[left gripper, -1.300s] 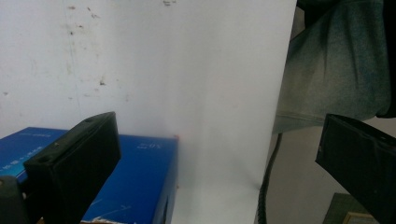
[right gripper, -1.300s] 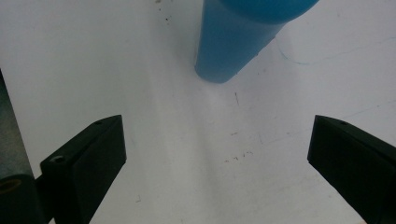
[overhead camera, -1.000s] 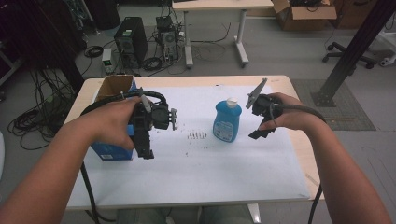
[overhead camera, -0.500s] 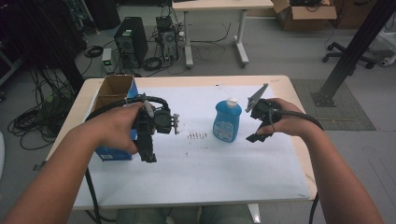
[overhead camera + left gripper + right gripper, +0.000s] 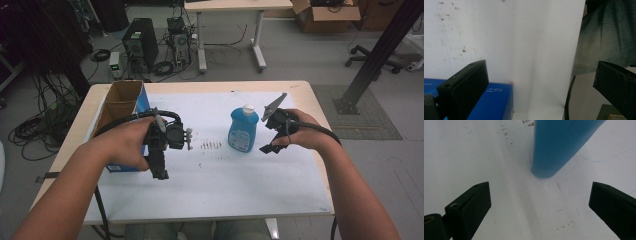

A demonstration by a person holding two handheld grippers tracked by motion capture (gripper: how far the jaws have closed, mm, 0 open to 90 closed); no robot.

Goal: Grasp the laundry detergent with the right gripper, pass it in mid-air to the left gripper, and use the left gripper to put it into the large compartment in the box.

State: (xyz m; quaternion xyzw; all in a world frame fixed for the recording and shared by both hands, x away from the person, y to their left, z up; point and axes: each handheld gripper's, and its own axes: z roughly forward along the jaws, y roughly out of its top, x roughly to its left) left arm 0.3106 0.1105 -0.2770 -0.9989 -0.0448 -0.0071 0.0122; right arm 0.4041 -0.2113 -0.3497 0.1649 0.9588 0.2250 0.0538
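bottle (image 5: 243, 129) mid-table (image 5: 300, 90), box (image 5: 122, 107) far left

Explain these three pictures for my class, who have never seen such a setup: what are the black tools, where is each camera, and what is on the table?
A person sits at a table covered with a white sheet, holding a hand-held two-jaw tool in each hand. The high view looks down from above. It shows the left gripper beside a blue cardboard box, and the right gripper next to an upright blue bottle. The other two pictures come from cameras riding on each tool, looking along its black jaws. Both pairs of jaws stand wide apart, holding nothing. The right one faces the bottle's base.
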